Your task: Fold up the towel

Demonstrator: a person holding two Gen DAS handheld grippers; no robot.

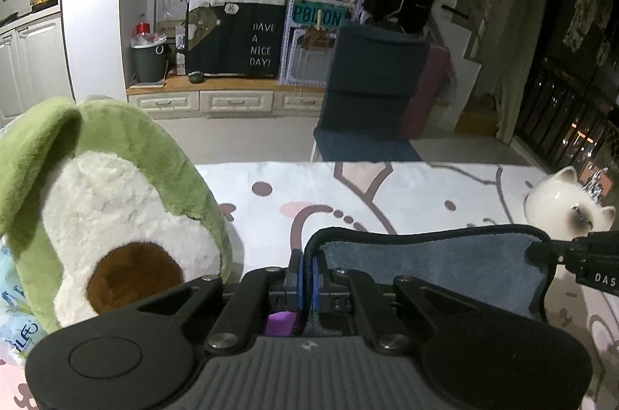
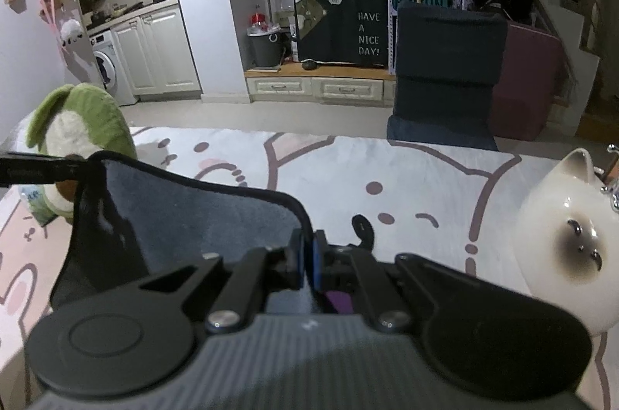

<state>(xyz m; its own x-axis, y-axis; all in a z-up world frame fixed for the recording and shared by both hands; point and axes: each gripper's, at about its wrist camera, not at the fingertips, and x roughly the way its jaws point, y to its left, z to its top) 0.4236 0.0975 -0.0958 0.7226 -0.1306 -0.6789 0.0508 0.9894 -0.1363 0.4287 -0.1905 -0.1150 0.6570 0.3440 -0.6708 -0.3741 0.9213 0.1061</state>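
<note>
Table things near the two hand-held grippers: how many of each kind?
Towel: 1
Avocado plush toy: 1
White cat figurine: 1
Tissue pack: 1
Hand-held grippers, left and right: 2
Total: 6

Soft, matt blue-grey cloth towel (image 2: 201,212); fuzzy plush avocado toy (image 1: 104,201) at left; glossy ceramic cat figurine (image 2: 561,239) at right.

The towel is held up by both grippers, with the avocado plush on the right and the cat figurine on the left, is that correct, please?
Not quite: the sides are swapped. The left wrist view shows the avocado plush left and the cat figurine right. Both grippers do hold the towel.
</note>
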